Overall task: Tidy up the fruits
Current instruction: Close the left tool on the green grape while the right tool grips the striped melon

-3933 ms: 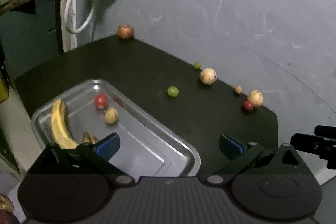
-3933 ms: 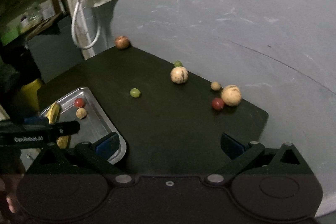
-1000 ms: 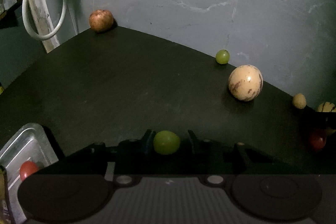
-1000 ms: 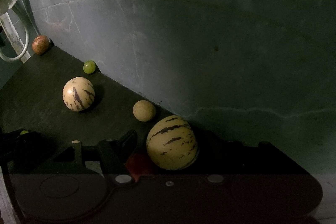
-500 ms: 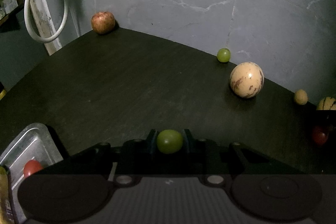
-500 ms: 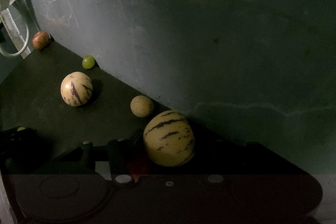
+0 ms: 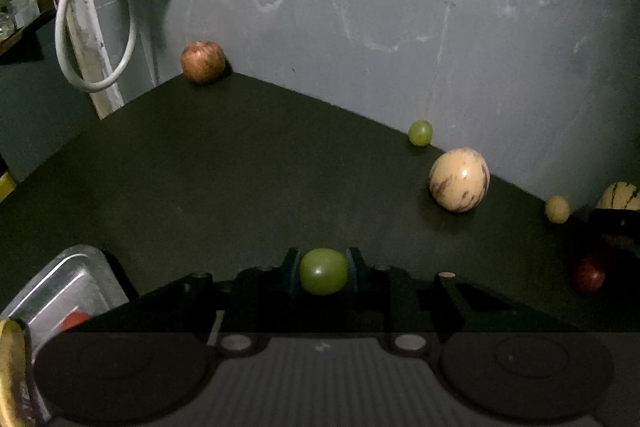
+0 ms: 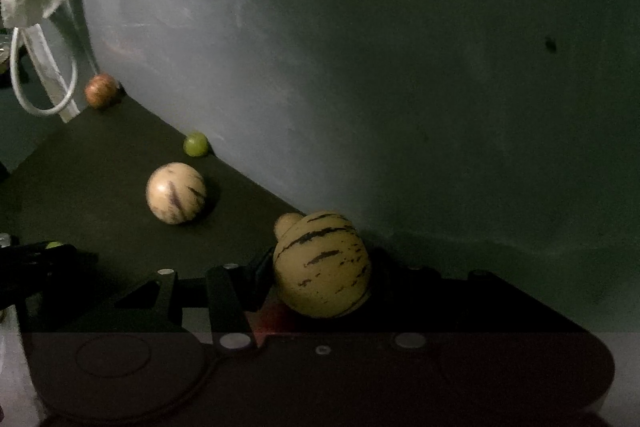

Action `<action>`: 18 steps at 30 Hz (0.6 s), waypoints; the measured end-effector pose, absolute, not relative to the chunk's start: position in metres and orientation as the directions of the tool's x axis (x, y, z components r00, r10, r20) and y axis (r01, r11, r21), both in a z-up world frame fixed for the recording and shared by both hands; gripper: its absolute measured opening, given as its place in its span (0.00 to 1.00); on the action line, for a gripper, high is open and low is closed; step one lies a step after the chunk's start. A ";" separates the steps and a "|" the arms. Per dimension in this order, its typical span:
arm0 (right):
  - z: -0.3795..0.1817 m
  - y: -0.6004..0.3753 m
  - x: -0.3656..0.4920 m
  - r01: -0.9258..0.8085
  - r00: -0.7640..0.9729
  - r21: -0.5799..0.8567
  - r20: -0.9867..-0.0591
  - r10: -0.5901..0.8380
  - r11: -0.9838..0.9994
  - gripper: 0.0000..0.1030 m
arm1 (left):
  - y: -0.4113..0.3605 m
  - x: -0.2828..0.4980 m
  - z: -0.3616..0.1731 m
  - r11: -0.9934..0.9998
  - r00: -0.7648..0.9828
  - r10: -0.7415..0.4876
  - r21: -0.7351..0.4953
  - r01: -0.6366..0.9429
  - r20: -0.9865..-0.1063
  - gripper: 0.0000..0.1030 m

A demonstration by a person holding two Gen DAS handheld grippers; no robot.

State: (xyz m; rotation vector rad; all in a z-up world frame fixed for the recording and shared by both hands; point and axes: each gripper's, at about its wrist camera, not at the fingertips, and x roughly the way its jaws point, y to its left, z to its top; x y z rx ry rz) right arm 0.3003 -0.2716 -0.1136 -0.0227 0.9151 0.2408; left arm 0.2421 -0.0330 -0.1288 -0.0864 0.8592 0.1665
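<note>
Angled down over the dark surface (image 7: 248, 163), the left hand-held gripper (image 7: 323, 271) pinches a small round green fruit (image 7: 322, 270). The right hand-held gripper (image 8: 320, 277), likewise tilted, clamps a striped yellow melon-like fruit (image 8: 322, 265) beside the wall.

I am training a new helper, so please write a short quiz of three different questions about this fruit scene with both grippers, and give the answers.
1. True or false: the left gripper is shut on a green grape.
2. Which fruit sits between the fingers of the right gripper?
A. the red apple
B. the striped yellow melon
C. the banana
3. Fill in: the metal tray shows at the lower ______ of the left wrist view.

Key:
1. True; the pads press on both sides of the grape.
2. B; the jaws have just been closing around the melon and look closed on it.
3. left
</note>
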 end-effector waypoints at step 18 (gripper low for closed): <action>-0.027 -0.207 0.237 -0.379 0.610 0.130 -0.710 0.353 0.916 0.52 | 0.032 0.153 -0.073 0.947 0.694 0.184 -0.064 -0.315 -0.696 0.24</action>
